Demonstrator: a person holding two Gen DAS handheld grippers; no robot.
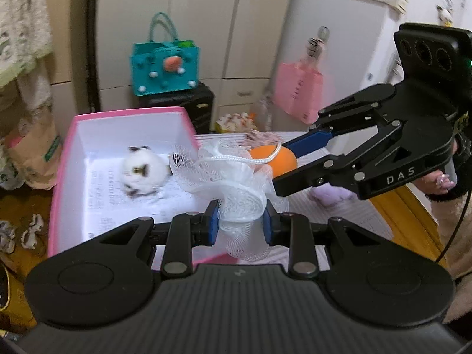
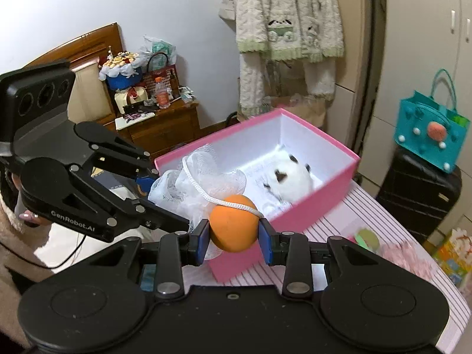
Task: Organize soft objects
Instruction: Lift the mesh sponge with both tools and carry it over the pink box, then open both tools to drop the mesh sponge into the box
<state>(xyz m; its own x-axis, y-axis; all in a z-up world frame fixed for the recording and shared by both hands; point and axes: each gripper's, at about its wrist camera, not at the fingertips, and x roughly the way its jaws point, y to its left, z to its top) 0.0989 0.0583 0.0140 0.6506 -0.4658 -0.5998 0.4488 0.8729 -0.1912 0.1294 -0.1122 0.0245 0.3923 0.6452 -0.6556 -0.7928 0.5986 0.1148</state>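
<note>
Left gripper (image 1: 240, 225) pinches the white mesh bath pouf (image 1: 236, 188), right gripper (image 2: 234, 237) clamps the orange ball (image 2: 233, 227); both hang mid-frame beside the pink box (image 2: 339, 187), likely bound for it

Box (image 2: 324, 203) sitting on the counter (image 2: 339, 236) | plush toy (image 2: 290, 181) lying inside the box | mesh sponge (image 1: 236, 188) hanging between the left gripper (image 1: 240, 224) pads, at the box's near edge | ball (image 2: 233, 227) sitting between the right gripper (image 2: 234, 240) pads, touching the sponge | bag (image 1: 165, 67) resting on the suitcase (image 1: 183, 100) behind the box
</note>
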